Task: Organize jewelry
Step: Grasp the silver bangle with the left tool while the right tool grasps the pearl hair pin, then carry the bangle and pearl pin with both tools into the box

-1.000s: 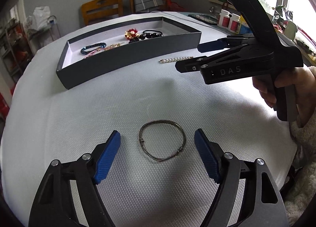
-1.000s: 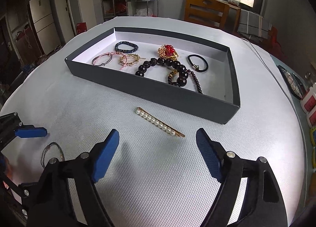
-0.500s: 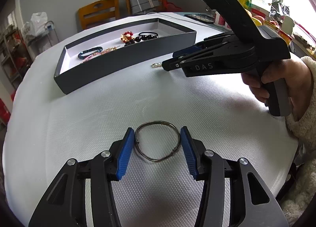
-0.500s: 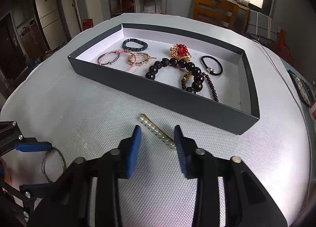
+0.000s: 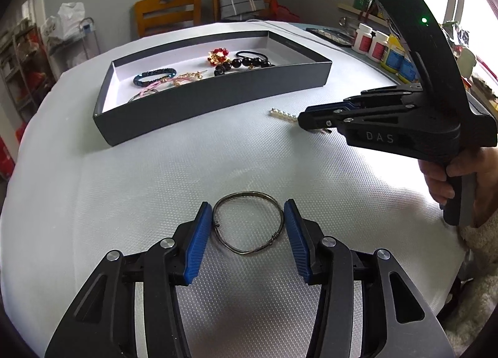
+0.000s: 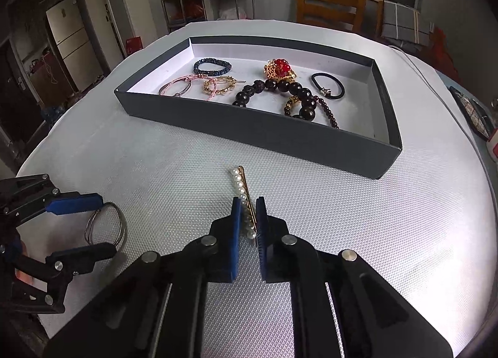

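Note:
A thin silver wire bangle (image 5: 248, 221) lies on the white table mat. My left gripper (image 5: 248, 214) is closed around it, with both blue pads touching its sides; it also shows in the right wrist view (image 6: 93, 224). A gold pearl hair clip (image 6: 244, 199) lies in front of the tray. My right gripper (image 6: 248, 211) is shut on its near end; it also shows in the left wrist view (image 5: 306, 121). The dark grey tray (image 6: 280, 137) holds several bracelets, hair ties and a red and gold brooch (image 6: 278, 68).
The round table mat (image 5: 155, 186) curves off close to both grippers. Bottles (image 5: 376, 45) and a flat dark case (image 6: 473, 112) stand at the table's far right edge. A wooden chair (image 5: 168, 15) stands behind the table. A white cable (image 6: 435, 90) runs past the tray.
Both grippers went from wide open to closed. The left closed onto the bangle's sides. The right moved forward and down and closed on the pearl clip.

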Tool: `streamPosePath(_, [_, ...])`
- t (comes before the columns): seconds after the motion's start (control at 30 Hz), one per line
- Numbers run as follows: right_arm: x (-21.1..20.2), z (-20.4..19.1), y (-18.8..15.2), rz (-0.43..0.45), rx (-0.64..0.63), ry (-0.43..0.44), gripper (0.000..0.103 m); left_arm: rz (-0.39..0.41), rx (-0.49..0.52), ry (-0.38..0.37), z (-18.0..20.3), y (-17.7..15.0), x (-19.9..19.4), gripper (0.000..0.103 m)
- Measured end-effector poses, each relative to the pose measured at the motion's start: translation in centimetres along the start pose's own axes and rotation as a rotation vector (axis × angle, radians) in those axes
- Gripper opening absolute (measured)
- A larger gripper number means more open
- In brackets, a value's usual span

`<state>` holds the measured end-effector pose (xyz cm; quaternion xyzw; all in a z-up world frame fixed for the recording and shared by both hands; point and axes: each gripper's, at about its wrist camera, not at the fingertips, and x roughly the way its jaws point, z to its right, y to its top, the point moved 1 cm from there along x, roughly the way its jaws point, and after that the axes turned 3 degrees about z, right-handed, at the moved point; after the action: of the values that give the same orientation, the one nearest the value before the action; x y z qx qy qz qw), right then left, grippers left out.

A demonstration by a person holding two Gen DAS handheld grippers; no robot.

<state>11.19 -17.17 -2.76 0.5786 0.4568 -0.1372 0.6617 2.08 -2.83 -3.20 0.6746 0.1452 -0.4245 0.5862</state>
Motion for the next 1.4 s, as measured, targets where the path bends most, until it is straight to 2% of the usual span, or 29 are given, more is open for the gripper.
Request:
streamPosePath(0.1, [-0.2,-0.4,-0.2,-0.024,-0.023,0.001,0.009,-0.002,0.011,0.007,0.1,0.0,0.1,0.05])
streamPosePath(0.23, [0.1,-1.0,0.0,-0.014,-0.083,-0.03,0.018,0.0,0.016,0.01,0.1,0.1,0.2,0.05])
streamPosePath(0.3, [0.2,-0.9,0.1,-0.007,-0.073,-0.019,0.018,0.0,0.012,0.011,0.0,0.2,0.3,0.05])
streamPosePath(0.33, [0.2,-0.8,0.1,-0.003,-0.07,-0.017,0.016,0.001,0.011,0.011,0.0,0.2,0.3,0.05])
streamPosePath(0.37, [0.2,-0.9,0.0,0.001,-0.068,-0.009,0.008,0.002,0.012,0.01,-0.1,0.3,0.3,0.05])
streamPosePath(0.57, [-0.2,-0.7,-0.1,0.013,-0.032,0.036,0.008,0.007,0.015,-0.003,-0.1,0.6,0.3,0.05])
streamPosePath(0.77, [-2.6,-0.3,0.6,0.079,-0.017,0.041,0.008,0.036,0.021,0.012,-0.6,1.7,-0.7,0.05])
streamPosePath(0.93, [-4.4,0.8,2.3,0.143,0.003,0.028,0.008,0.092,0.006,0.03,-2.0,4.5,-1.9,0.05])
streamPosePath(1.13, [-4.6,3.5,5.6,0.196,0.067,-0.006,0.008,0.152,-0.004,0.042,-3.3,9.4,-1.8,0.05])
streamPosePath(1.4, [-0.7,7.8,9.7,0.195,0.209,-0.071,0.008,0.138,-0.01,0.083,-5.4,16.1,2.6,0.05])
